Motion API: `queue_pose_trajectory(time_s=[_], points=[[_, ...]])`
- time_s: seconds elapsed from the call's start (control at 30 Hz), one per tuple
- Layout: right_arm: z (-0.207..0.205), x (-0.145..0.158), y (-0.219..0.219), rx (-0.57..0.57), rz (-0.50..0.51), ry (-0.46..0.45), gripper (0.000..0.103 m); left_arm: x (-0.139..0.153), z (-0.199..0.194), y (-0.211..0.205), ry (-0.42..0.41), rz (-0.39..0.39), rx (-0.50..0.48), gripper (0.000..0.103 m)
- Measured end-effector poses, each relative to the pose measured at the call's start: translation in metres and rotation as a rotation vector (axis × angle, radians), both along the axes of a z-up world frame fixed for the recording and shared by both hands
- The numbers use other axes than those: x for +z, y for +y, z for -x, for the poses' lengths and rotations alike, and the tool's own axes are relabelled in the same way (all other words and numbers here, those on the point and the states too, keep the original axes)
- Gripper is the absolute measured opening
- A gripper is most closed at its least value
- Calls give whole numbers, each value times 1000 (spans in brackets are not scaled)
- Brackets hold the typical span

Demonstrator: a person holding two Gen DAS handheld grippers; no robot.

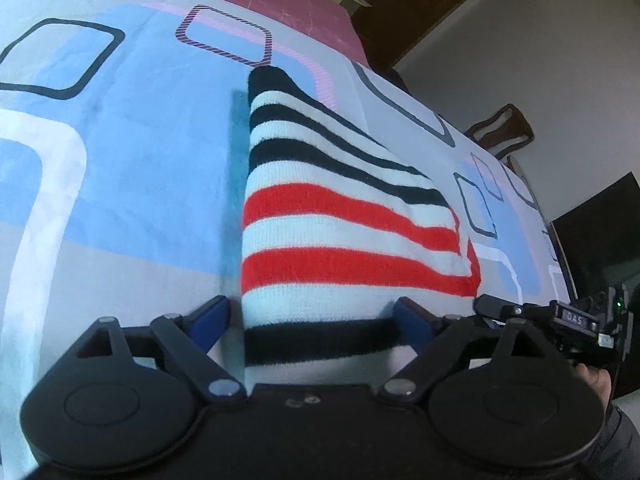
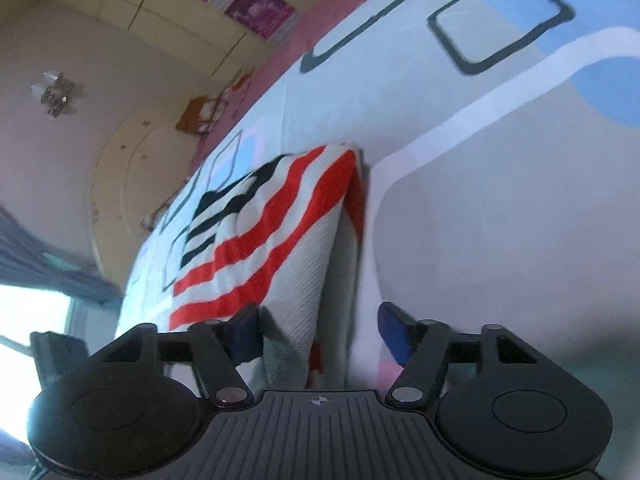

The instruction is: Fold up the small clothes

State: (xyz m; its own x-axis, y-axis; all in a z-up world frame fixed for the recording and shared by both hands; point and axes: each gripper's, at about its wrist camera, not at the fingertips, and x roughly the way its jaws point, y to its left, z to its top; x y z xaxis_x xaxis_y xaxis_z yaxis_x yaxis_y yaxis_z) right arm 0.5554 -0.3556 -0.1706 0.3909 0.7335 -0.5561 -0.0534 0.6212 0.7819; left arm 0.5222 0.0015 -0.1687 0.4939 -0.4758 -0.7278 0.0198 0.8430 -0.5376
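Looking at where we are: the small knitted garment with white, red and black stripes (image 1: 340,216) lies on the bed's blue, white and grey patterned sheet (image 1: 120,140), already doubled over at least once judging by the layered edge on its right side. It sits well in from the pink far edge of the bed.

Our left gripper (image 1: 316,320) has its blue-padded fingers (image 1: 412,320) spread wide, one on each side of the near end of the knit. Nothing's pinched as far as we can tell; the cloth just passes between them and under the gripper body. Our right gripper (image 2: 320,328) is the same story: fingers (image 2: 394,332) wide apart, the garment's folded edge running up between them, no visible grip. That view is motion-blurred, so we can't say if the pads touch the fabric.

The thing that matters for the next move: from the left gripper the garment stretches straight ahead, long axis running away toward the far edge of the bed, stripes lying crosswise. The right gripper sits just beside the left at the near right corner of the knit, looking along its folded right edge. So both are at the near end, roughly equally close.

Our guess is the next fold means closing on that near edge and carrying it away toward the black-striped far end.
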Motion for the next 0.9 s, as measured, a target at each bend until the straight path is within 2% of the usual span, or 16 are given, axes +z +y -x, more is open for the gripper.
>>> queue_pose_trajectory(time_s=[0.1,0.2,0.23,0.3,0.37,0.4,0.47,0.6,0.9], points=[[-5,1,16,42,11,-9,66,-2,-5,-3,-4,19,-14,88],[-8,10,37,80,89,-53,65,0,-14,-14,-4,-2,-29,88],[-7,12,43,89,121,-69,64,0,-17,-20,-9,-25,-35,87],[-1,15,51,103,196,-107,51,3,-19,-31,-28,-87,-52,84],[2,15,56,108,205,-126,42,8,-18,-44,-56,-170,-74,75],[4,16,58,104,217,-133,40,11,-16,-47,-67,-194,-78,73],[7,20,61,101,238,-155,38,20,-12,-53,-102,-247,-98,59],[19,33,73,99,270,-196,34,36,-5,-62,-156,-326,-151,53],[43,59,100,101,322,-261,34,56,16,-49,-222,-323,-179,50]])
